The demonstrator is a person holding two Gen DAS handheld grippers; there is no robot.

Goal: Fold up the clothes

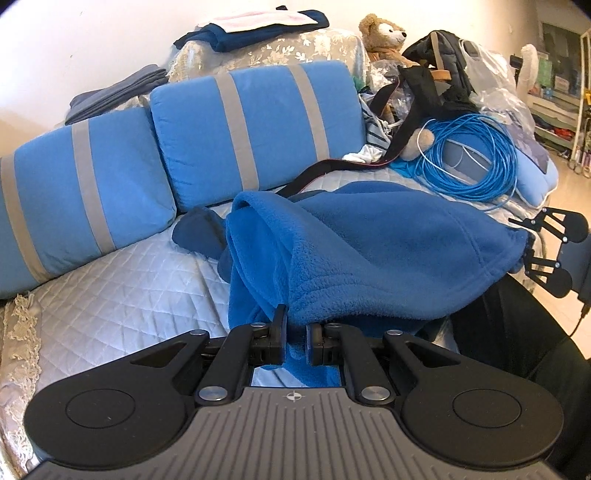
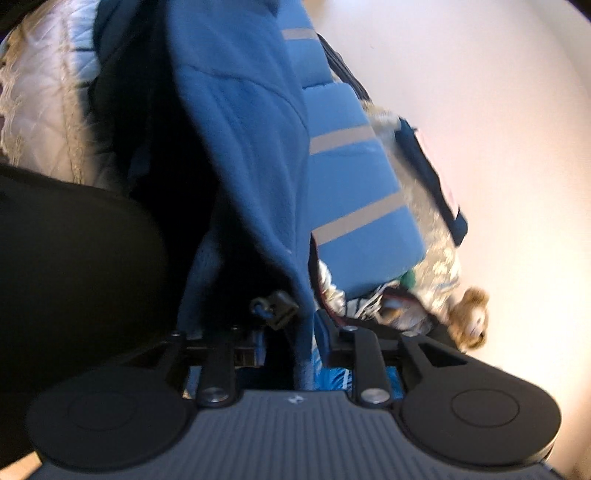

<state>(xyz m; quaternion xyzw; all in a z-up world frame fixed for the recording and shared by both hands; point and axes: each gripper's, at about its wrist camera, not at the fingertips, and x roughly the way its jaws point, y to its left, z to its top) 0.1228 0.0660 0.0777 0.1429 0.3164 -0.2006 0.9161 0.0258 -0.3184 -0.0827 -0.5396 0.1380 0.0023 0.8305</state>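
Left hand-held gripper point(image 1: 294, 338): pressed together, pinching the near hem of the fleece garment point(image 1: 369, 251).
Fleece garment: lies heaped on the quilted sofa seat point(image 1: 122, 284), in front of the striped cushions point(image 1: 255, 129).
Handling: judged soft, light, limp; thick nap should give good friction. Take hold at hems or corners.
Right hand-held gripper point(image 2: 291, 332): partly spread; the garment's far edge, with drawcord toggle point(image 2: 277, 306), hangs between the jaws, apparently unclamped.

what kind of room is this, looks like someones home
Most likely a lived-in home living room: a sofa with a quilted cover and blue striped cushions, a teddy bear amid clutter, and folded clothes stacked on the backrest.
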